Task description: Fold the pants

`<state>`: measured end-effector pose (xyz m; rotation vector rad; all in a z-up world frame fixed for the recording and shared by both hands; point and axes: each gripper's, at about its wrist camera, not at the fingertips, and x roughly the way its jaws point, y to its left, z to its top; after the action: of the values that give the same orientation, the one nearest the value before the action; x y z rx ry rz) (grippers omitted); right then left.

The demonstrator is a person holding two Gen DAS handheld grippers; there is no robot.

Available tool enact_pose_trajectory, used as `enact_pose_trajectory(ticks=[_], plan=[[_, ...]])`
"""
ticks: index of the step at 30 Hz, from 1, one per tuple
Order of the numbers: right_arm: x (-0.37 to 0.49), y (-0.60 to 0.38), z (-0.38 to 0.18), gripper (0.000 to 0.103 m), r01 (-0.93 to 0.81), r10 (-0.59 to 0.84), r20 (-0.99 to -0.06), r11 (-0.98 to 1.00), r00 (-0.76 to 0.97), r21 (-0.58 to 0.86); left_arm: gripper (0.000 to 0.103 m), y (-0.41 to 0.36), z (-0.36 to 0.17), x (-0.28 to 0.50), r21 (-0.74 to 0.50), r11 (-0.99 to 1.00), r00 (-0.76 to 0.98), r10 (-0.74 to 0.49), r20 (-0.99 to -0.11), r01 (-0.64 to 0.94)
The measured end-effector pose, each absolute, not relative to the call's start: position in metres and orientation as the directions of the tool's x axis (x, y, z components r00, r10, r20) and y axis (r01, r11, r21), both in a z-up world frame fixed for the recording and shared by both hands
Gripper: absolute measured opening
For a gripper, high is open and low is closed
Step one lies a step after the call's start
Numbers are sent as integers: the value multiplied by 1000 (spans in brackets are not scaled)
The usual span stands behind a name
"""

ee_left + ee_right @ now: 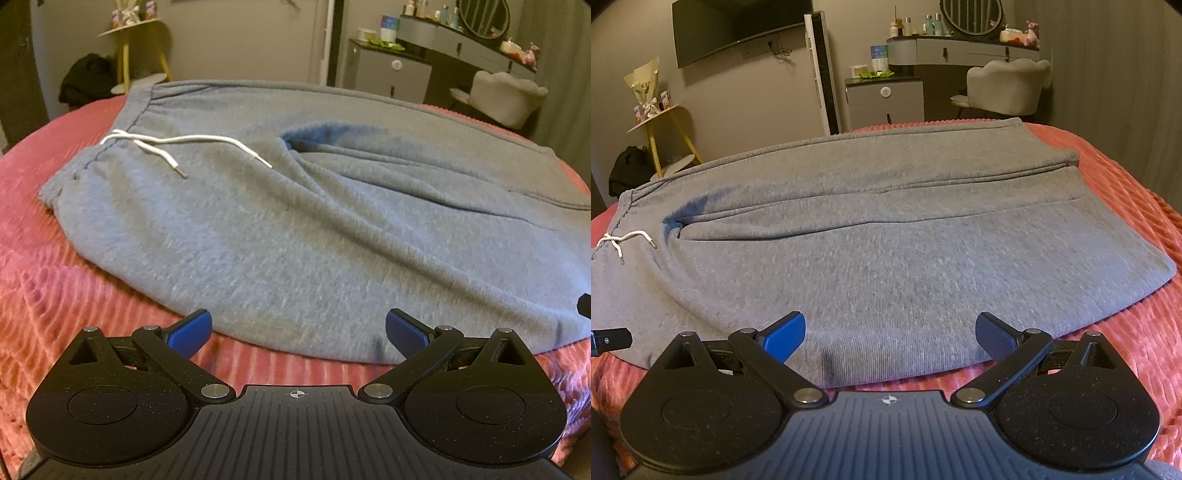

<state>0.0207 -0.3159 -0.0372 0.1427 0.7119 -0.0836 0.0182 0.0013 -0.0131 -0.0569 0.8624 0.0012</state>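
Grey fleece sweatpants (295,229) lie spread flat across a bed with a coral-pink ribbed bedspread (55,295), waistband toward the left, both legs running off to the right. White drawstring (177,146) lies loose on the cloth just inside the waistband, one tail trailing toward the crotch crease, the other ending short. In the right wrist view the two legs lie side by side, hems (1067,157) at the far right, the far leg's hem a little behind the near one; the drawstring shows small at the left edge. Left gripper (298,334) sits low at the near edge of the pants below the hip, jaws spread wide, blue pads (190,332) either side of the cloth's edge, nothing pinched. Right gripper (890,336) sits at the near edge of the near leg, jaws likewise wide apart, holding nothing; whether the pads touch the fabric cannot be told. Beyond the bed: a yellow-legged side table (661,125) with a wrapped bouquet, a dark bag on the floor beside it, a wall-mounted television (738,29), a white tower fan (822,74), a small grey cabinet (884,98), a vanity desk with round mirror and bottles, and a pale shell-backed chair (1006,86).
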Motion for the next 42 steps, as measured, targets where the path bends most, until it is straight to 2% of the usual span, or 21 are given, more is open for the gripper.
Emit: enact_pose_trajectory(ticks=[13,19,22,25,27,31,33,35,39,42], plan=[[36,-320,-46,99,129,-20,-674,985,738,113,103,4,-15,25,-73,997,637,-45,-770,-18],[64,-346,-46,99,151,-31,-643,980,765,133,103,1,3,39,-49,998,707,-52,-705,25],[92,-361,-58,99,179,-53,-690,977,722,112,103,1,15,64,-64,998,747,-27,-664,-21],[112,-382,-86,99,214,13,-766,957,643,196,103,9,23,98,-123,989,784,-8,-620,-88],[113,-391,-91,99,232,30,-755,943,655,239,103,15,21,123,-144,979,807,32,-590,-145],[132,-392,-85,99,182,57,-817,964,574,195,103,33,-11,163,-103,963,775,135,-617,-250],[153,-402,-71,99,172,90,-816,959,571,226,103,47,-30,170,-67,952,745,188,-640,-298],[187,-426,-55,99,204,133,-759,921,637,333,103,62,-40,172,-82,937,728,206,-654,-339],[290,-466,-42,96,320,79,-713,855,697,407,103,83,-50,175,-192,919,735,137,-664,-345],[373,-483,-41,90,431,-12,-711,802,703,413,103,70,-60,179,-84,945,741,191,-644,-316]])
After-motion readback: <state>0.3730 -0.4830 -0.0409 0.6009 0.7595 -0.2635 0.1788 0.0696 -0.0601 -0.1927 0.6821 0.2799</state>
